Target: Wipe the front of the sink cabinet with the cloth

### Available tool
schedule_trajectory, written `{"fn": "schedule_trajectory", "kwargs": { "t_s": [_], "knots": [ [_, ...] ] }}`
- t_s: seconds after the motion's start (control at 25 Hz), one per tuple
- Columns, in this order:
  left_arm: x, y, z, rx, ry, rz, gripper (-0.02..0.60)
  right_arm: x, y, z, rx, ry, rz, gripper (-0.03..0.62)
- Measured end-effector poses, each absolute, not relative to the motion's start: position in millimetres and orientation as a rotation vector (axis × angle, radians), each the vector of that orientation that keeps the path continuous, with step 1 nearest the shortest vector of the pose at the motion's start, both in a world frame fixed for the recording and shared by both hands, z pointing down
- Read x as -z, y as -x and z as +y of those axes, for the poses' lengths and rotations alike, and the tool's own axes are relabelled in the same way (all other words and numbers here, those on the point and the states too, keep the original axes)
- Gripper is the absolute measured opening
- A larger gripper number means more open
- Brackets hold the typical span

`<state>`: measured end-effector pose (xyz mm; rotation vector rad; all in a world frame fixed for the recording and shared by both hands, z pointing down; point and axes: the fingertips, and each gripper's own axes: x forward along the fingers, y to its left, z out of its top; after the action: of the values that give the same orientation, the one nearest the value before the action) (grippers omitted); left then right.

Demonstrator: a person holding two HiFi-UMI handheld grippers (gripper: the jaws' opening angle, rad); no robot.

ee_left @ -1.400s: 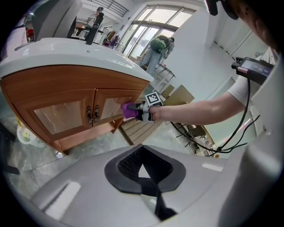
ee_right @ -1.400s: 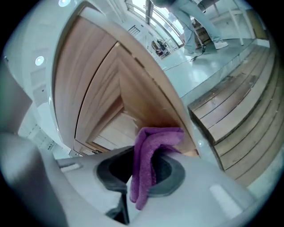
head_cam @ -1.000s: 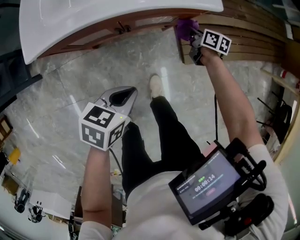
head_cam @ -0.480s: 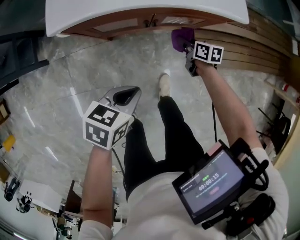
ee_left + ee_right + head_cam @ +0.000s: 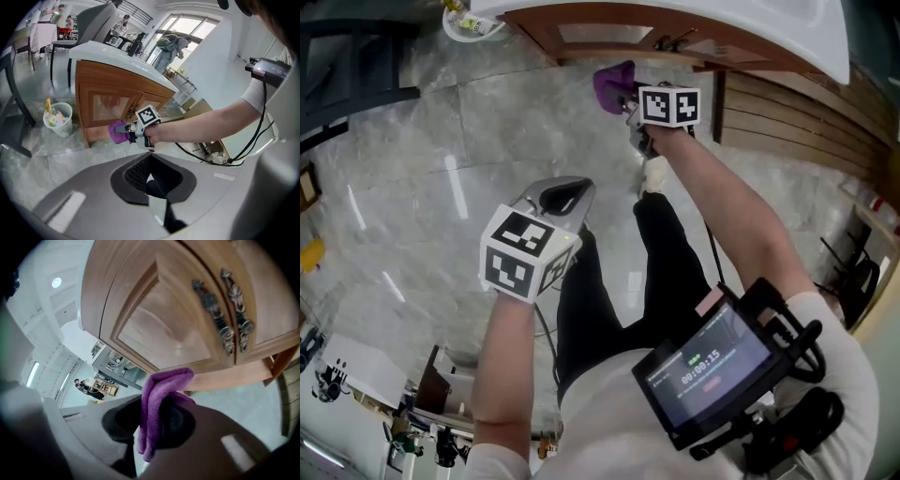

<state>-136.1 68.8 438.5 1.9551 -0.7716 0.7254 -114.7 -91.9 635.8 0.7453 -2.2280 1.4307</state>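
Bright, even indoor light fills all 3 views. In the left gripper view daylight comes through the windows [image 5: 190,28] at the top, washed out to white. The floor [image 5: 412,141] in the head view bears long white streaks of glare. The cabinet [image 5: 154,319] has a soft sheen in the right gripper view, where the close cloth [image 5: 157,404] is blurred. Fisheye bending is strong at every edge, and both gripper views darken at the corners.
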Motion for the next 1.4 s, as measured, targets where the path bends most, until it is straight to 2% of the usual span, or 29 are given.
{"fn": "schedule_trajectory", "kwargs": {
  "t_s": [0.32,0.56,0.92,1.4],
  "knots": [
    [-445.6,184.0,94.9,-0.682,-1.904,-0.821,0.006,-650.7,212.1,-96.7,-1.500,-0.697,-2.235,0.060],
    [-453.9,200.5,101.8,-0.655,-1.886,-0.838,0.006,-659.2,252.5,-120.9,-1.562,-0.723,-2.240,0.061],
    [-453.4,201.5,98.1,-0.656,-1.892,-0.823,0.006,-675.4,222.7,-145.1,-1.685,-0.899,-2.200,0.060],
    [-451.1,153.2,73.5,-0.668,-1.946,-0.748,0.006,-678.5,143.5,-173.3,-1.763,-1.073,-2.190,0.061]
  ]
}}
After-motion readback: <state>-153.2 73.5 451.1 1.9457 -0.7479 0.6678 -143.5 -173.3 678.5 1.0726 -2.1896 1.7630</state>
